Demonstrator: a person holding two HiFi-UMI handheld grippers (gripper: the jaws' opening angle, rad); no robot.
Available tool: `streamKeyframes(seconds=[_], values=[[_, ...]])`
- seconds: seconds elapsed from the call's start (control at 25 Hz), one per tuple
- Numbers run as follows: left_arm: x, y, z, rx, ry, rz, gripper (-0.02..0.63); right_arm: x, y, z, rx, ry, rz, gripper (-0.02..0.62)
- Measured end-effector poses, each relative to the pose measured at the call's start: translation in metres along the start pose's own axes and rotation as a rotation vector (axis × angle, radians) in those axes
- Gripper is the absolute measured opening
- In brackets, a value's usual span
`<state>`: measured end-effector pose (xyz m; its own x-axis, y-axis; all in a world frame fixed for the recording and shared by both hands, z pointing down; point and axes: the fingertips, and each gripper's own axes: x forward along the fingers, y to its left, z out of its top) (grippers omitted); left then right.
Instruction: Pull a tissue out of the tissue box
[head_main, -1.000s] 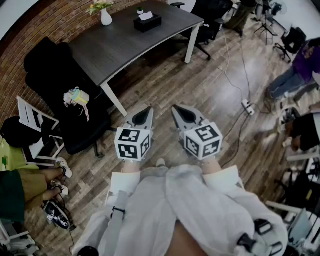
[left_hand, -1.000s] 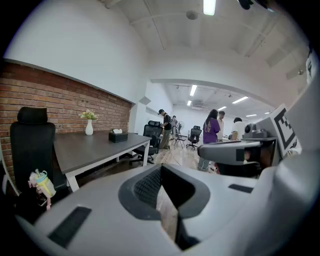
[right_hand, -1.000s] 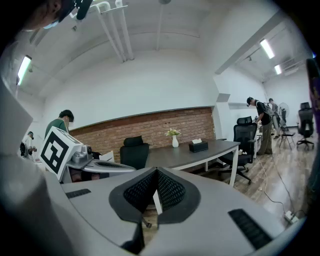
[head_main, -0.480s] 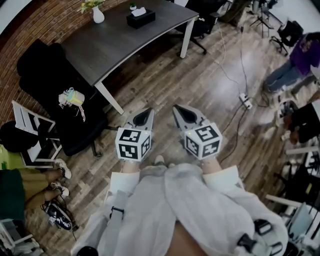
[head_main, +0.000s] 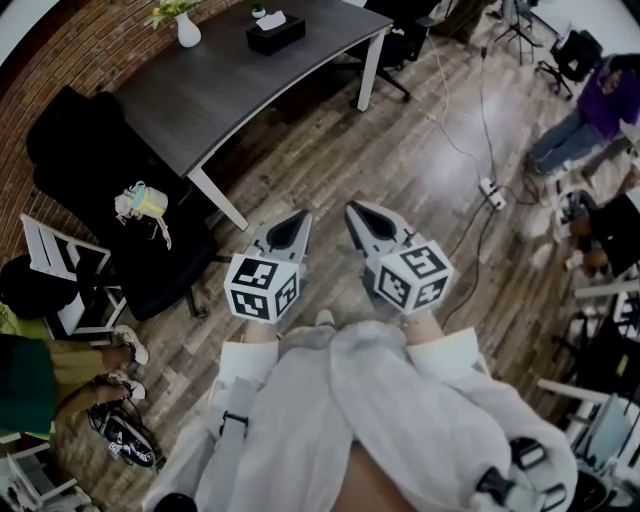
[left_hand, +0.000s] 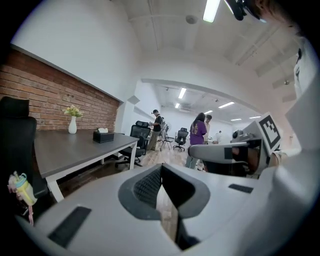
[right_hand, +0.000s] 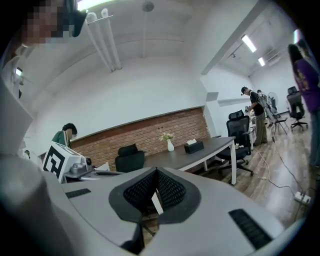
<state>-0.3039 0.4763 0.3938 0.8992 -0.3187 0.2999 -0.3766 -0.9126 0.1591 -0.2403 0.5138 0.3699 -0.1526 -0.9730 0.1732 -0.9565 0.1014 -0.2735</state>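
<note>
The tissue box (head_main: 275, 33) is a black, low oblong with a white tissue (head_main: 270, 20) standing up out of its top slot. It sits on the far end of a dark grey table (head_main: 250, 90), well ahead of both grippers and off to the left of their tips. Next to it, further left, a white vase (head_main: 187, 30) holds pale flowers. Compared with a second ago, box and table lie nearer the top left corner of the head view, while the grippers sit at about the same spot in it.

The left gripper (head_main: 297, 220) and right gripper (head_main: 355, 212) are side by side over the wooden floor (head_main: 400, 160), just apart from each other. Both are clenched, jaws together with nothing between them. A black chair (head_main: 90, 170) stands left of the left gripper.
</note>
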Motion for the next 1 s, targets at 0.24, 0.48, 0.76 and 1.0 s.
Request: streamKeyframes(seconds=[0.24, 0.48, 0.76, 1.0], values=[[-0.001, 0.011, 0.004, 0.003, -0.013, -0.063, 0.005, 0.011, -0.003, -0.007, 0.002, -0.003, -0.055, 0.003], [0.002, 0.018, -0.005, -0.022, 0.003, -0.084, 0.005, 0.015, -0.001, -0.016, -0.042, 0.033, -0.057, 0.003], [0.018, 0.040, -0.007, -0.019, 0.021, -0.019, 0.005, 0.041, -0.005, -0.034, -0.040, 0.148, -0.001, 0.005], [0.050, 0.074, 0.000, -0.043, 0.046, 0.013, 0.006, 0.085, -0.037, -0.015, -0.011, 0.123, 0.023, 0.114]])
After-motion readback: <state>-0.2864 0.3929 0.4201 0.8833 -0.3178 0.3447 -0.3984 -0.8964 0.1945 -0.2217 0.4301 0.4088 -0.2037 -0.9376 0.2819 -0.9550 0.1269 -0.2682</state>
